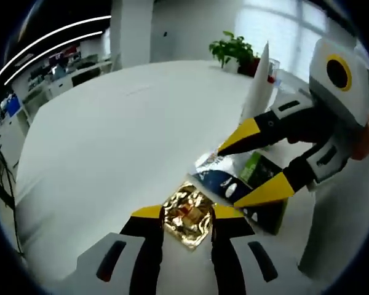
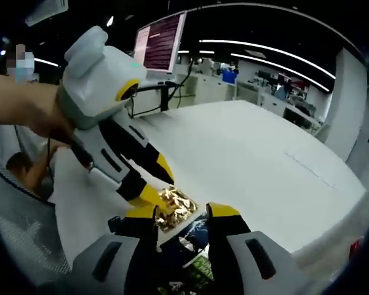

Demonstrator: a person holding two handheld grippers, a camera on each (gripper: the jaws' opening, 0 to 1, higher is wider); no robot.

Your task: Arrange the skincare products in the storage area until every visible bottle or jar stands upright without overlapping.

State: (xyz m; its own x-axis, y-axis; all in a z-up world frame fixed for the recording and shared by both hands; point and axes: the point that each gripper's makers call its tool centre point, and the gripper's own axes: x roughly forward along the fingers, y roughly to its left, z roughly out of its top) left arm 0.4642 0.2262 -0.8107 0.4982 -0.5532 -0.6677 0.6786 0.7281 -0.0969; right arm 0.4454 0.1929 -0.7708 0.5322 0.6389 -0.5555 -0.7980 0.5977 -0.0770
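Observation:
A crinkled gold foil packet [image 1: 187, 220] sits between my left gripper's [image 1: 187, 212] yellow-tipped jaws, which are shut on it just above the white table [image 1: 111, 135]. My right gripper [image 1: 227, 176] comes in from the right, jaws spread wide over a dark blue pouch [image 1: 221, 182] lying on a green box [image 1: 267, 184]. In the right gripper view, my right gripper [image 2: 182, 212] stands open above the blue pouch [image 2: 194, 236]. There the left gripper [image 2: 165, 192] holds the gold packet [image 2: 177, 203] right in front of it.
A tall white pointed item [image 1: 258, 83] stands behind the box. A potted plant [image 1: 234, 49] is at the table's far edge. A person's hand [image 2: 24, 104] holds the left gripper. Desks and a monitor [image 2: 160, 43] lie beyond the table.

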